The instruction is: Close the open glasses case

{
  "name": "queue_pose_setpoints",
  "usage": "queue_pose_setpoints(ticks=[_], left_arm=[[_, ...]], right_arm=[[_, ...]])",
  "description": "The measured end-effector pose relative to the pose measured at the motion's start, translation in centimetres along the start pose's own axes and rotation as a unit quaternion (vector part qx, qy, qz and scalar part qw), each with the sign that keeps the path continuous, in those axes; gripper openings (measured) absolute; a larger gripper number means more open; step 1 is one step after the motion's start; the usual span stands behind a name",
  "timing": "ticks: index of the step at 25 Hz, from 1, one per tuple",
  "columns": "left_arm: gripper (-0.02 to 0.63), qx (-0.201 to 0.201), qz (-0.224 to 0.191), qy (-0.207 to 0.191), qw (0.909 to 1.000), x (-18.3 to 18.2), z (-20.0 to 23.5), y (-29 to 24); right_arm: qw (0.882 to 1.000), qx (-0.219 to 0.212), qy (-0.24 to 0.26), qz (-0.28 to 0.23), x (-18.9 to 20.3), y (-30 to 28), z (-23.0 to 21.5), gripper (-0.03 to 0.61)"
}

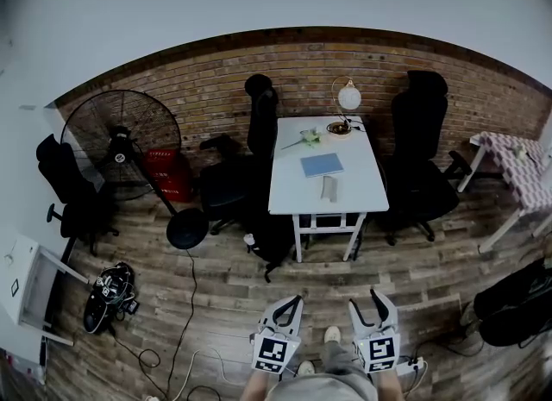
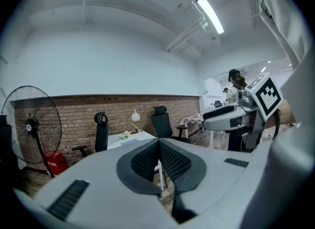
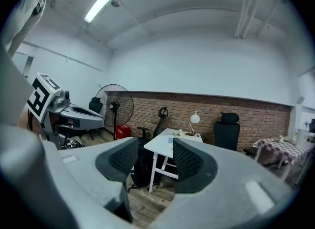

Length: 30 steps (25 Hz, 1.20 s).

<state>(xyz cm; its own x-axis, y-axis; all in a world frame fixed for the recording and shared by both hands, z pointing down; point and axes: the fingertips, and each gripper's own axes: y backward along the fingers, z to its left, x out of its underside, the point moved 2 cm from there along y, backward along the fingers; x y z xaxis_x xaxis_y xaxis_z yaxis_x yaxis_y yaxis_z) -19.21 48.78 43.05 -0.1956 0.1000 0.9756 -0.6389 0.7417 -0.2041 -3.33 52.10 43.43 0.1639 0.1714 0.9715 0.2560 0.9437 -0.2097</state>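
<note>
So, not started: the person stands on the wood floor [image 1: 216, 296] well short of the white table [image 1: 366, 192]. Both claws are held low, close to the body and aimed at the table. Reads as a carry posture for the walk-in, not a working one.

Left claw [image 1: 291, 303]: closed, pads [image 2: 145, 161] touching at the tips, nothing between them.
Right claw [image 1: 380, 297]: jaws apart and empty, table legs visible in the gap between its pads [image 3: 123, 161].

Glasses case [image 1: 329, 188]: small grey oblong on the near half of the table, just this side of the blue notebook [image 1: 322, 165] and apart from it. Too small from here to confirm the lid is up or which way the hinge faces. The lamp [image 1: 348, 96] sits at the far end, well apart from the case.

The left chair [image 1: 228, 185] and right chair [image 1: 418, 132] block both long sides. The near edge is free, which is likely why the person lines up from this side.

My read: 0 progress on the close. Next is a walk to the near edge, then 1 claw steadies the base while the other swings the lid. The open right claw suits the hold and the closed left suits the push. Risk: the case skates on the smooth top if pushed unheld.
</note>
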Motion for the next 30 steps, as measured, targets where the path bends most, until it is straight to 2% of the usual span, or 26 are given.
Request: queue_pose_setpoints(ticks=[10,30], left_arm=[[0.003,-0.011,0.012,0.001,0.9999,0.0,1.3,-4.9],[0.003,-0.043,0.028,-0.001,0.9987,-2.1,3.6,-16.5]], right_arm=[[1.0,-0.013,0.003,0.003,1.1,-4.3,-3.6,0.222],[0.998,-0.055,0.011,-0.001,0.1,-13.5,-12.2,0.222]])
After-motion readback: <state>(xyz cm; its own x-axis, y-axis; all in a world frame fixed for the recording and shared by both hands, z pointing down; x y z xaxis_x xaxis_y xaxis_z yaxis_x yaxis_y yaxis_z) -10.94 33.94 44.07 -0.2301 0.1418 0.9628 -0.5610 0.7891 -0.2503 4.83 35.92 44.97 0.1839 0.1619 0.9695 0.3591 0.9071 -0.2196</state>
